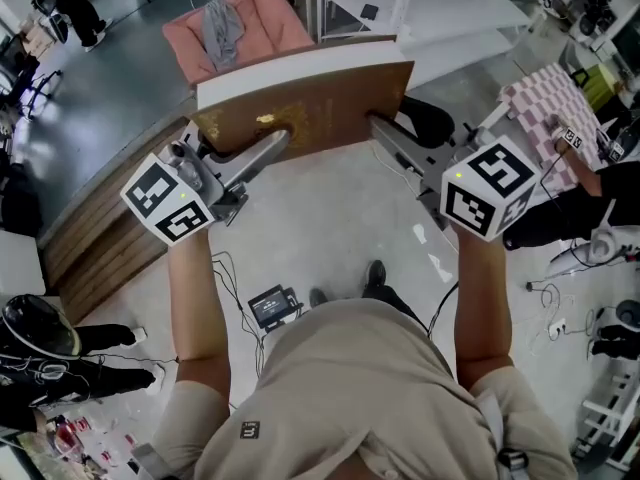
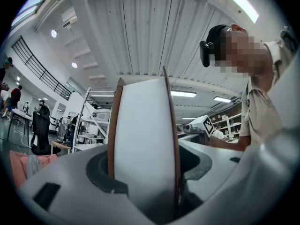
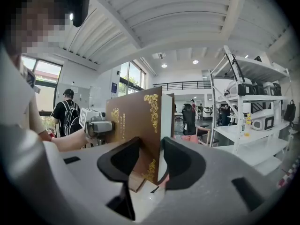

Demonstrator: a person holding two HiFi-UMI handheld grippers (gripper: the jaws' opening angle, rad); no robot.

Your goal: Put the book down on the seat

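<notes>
Book [image 3: 140,121] cover lettering: right gripper view only.

"What's underfoot?"

"A pale, glossy floor [image 1: 330,218]. A curved wooden step [image 1: 100,233] runs along its edge, and beyond that the floor is darker grey."

"And overhead?"

"A white ribbed ceiling [image 2: 150,32] with strip lights [image 2: 183,93], and a railed balcony [image 2: 40,69] along one wall."

"Any daylight?"

"Yes, tall windows [image 3: 133,78] let it in. White shelving racks [image 3: 243,111] stand to one side, and there's a pink checked cloth [image 1: 555,98]."
</notes>
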